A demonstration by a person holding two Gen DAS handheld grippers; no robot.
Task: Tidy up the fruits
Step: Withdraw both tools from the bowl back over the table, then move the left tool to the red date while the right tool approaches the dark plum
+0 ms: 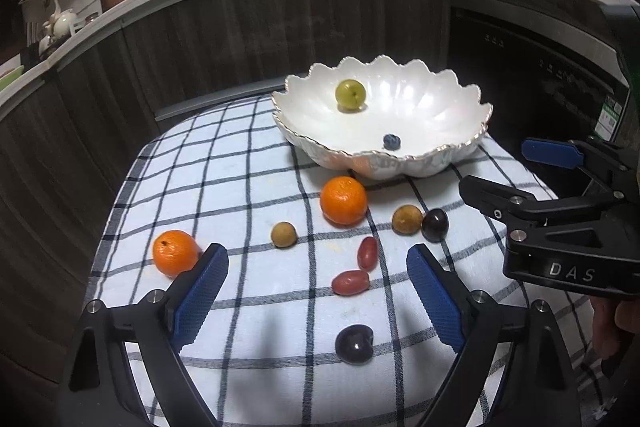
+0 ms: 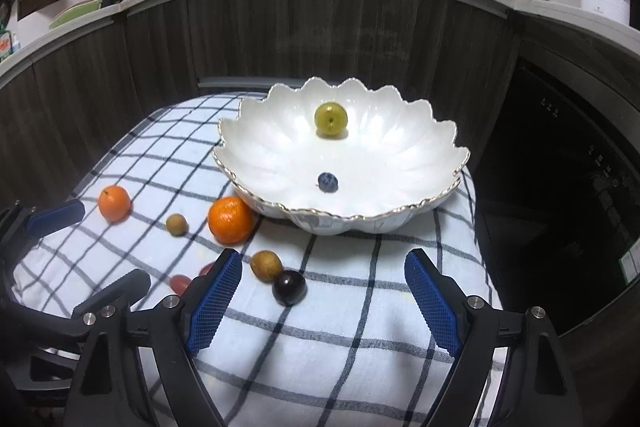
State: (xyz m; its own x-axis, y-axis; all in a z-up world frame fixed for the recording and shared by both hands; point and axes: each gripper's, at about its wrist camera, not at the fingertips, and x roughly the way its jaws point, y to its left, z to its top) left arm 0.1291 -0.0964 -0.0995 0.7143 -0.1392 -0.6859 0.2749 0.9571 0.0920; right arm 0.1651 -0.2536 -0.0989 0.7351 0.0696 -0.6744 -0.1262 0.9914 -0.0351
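i see both grippers hanging over a checked cloth (image 1: 256, 155) that covers the surface, each tilted downward. the left gripper (image 1: 318, 291) has its blue fingers (image 1: 202, 291) spread wide with nothing pressed between them; two red oblong fruits (image 1: 351, 282) lie on the cloth in the gap, and a dark plum-like fruit (image 1: 354, 343) sits nearer, close to the finger bases. a small orange (image 1: 175, 253) lies just outside the left finger, apparently touching its tip.

the right gripper (image 2: 323, 301) is likewise wide open and empty. a dark round fruit (image 2: 289, 287) and a tan one (image 2: 266, 265), touching each other, lie just inside its left finger.

beyond both pairs of fingers stands a white scalloped bowl (image 2: 280, 131) holding a green round fruit (image 2: 331, 118) and a blueberry (image 2: 328, 182). a larger orange (image 1: 343, 200) rests against the bowl's base, and another tan fruit (image 1: 283, 234) lies apart. i judge the bowl is the collecting place, so the open fingers look set to pick up loose fruit.
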